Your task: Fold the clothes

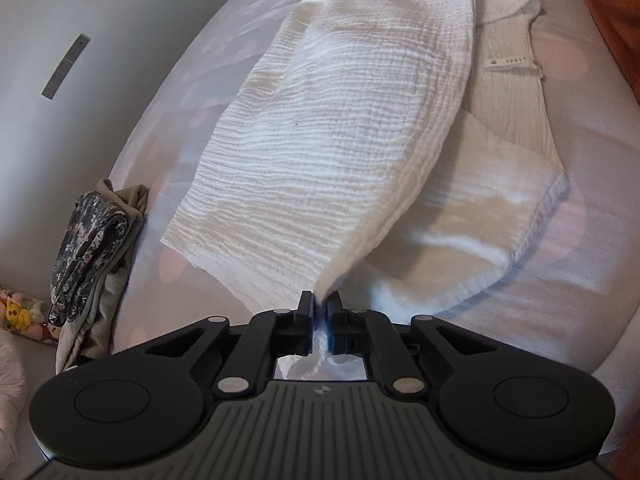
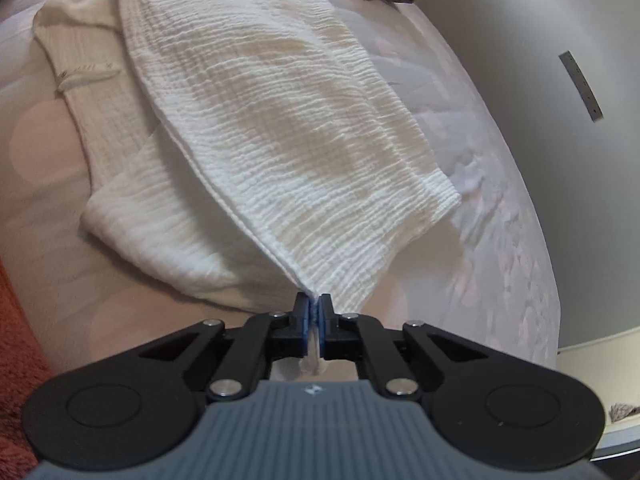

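You pinched the white cloth (image 1: 320, 128) at two corners.
Left gripper (image 1: 319, 304) and right gripper (image 2: 314, 304) each clamped it above the bed (image 1: 592, 184).

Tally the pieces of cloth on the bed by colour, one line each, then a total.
White crinkled garment, pinched by both grippers: 1
Cream ribbed garment under it: 1
Dark floral cloth: 1
Olive-grey cloth beside the floral one: 1
Total: 4

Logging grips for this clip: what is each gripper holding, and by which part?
Both hold the white crinkled garment: the left gripper and the right gripper are each shut on a corner of its lifted edge.
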`<state>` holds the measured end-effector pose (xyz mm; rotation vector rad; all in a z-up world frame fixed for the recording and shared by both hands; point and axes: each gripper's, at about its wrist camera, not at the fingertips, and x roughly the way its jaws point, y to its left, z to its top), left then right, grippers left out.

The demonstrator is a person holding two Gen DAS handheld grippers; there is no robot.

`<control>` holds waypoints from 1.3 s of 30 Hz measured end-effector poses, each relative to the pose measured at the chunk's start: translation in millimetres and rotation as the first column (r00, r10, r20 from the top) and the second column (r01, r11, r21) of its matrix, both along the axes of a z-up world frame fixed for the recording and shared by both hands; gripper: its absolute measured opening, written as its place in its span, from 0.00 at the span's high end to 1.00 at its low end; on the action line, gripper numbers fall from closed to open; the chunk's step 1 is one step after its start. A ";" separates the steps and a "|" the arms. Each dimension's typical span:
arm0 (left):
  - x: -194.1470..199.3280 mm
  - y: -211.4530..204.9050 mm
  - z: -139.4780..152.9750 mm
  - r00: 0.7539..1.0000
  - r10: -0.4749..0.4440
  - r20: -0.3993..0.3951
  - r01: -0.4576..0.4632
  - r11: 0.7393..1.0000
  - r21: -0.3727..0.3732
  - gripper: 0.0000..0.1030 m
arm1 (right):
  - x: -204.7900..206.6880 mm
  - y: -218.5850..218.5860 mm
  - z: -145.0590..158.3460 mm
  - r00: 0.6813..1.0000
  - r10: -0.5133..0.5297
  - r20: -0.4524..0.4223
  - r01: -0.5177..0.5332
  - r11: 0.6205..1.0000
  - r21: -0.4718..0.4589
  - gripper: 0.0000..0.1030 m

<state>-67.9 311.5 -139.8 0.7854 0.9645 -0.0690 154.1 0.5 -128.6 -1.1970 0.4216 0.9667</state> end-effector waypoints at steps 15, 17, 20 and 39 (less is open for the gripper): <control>-39.1 -18.7 41.0 0.989 -0.138 -0.053 0.138 0.990 0.007 0.97 | -14.8 -34.4 56.9 0.997 -0.006 -0.076 0.007 1.000 0.012 0.96; -40.2 -20.6 34.2 0.988 -0.139 -0.066 0.140 0.990 0.017 0.97 | -15.1 -34.6 50.1 0.996 -0.013 -0.087 0.012 1.000 -0.002 0.96; -36.5 -17.2 25.4 0.990 -0.119 -0.070 0.121 0.992 0.025 0.97 | -12.9 -29.4 39.2 0.995 -0.034 -0.093 0.033 0.999 -0.009 0.96; -39.0 25.4 22.8 0.992 0.040 -0.118 -0.049 0.996 -0.070 0.71 | -15.1 -0.4 30.6 0.967 -0.054 -0.249 0.056 0.998 -0.002 0.86</control>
